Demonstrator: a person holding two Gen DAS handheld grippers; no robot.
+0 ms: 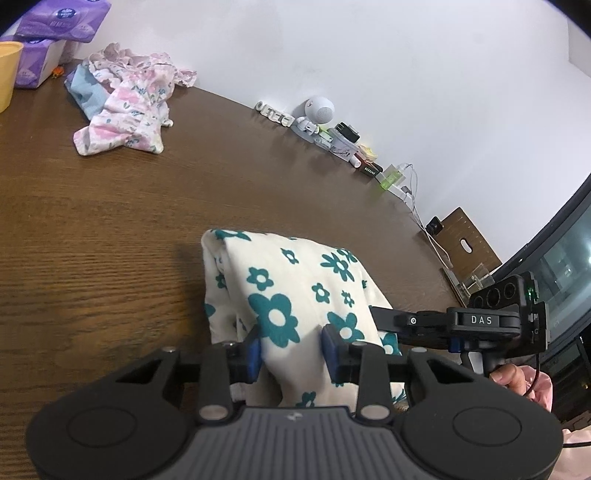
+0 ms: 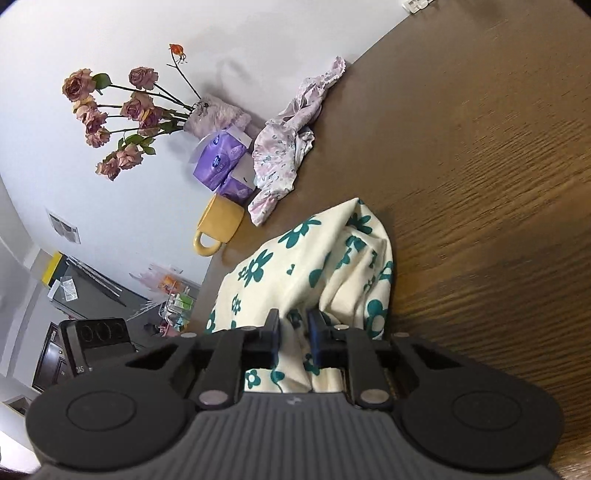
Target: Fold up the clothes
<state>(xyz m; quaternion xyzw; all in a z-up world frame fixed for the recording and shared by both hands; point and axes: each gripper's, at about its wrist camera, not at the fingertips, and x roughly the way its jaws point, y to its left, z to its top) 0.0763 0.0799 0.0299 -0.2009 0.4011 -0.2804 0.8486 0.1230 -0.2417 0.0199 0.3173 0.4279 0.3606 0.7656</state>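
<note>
A cream garment with teal flowers (image 1: 295, 280) lies bunched on the brown wooden table (image 1: 110, 240). My left gripper (image 1: 291, 347) is shut on its near edge, and a fold of cloth rises between the blue pads. In the right wrist view the same garment (image 2: 314, 258) is pinched between the narrow-set fingers of my right gripper (image 2: 293, 332), which is shut on it. In the left wrist view the right gripper's body (image 1: 480, 321) is seen at the right, its fingers reaching into the cloth's right edge, with a person's hand (image 1: 509, 376) on its handle.
A crumpled pink floral garment (image 1: 129, 107) lies at the table's far left beside purple tissue packs (image 1: 59, 22) and a yellow mug (image 2: 218, 225). A vase of dried roses (image 2: 122, 118) stands by the wall. Small desk items (image 1: 332, 129) line the wall; a dark screen (image 1: 554, 277) stands at the right.
</note>
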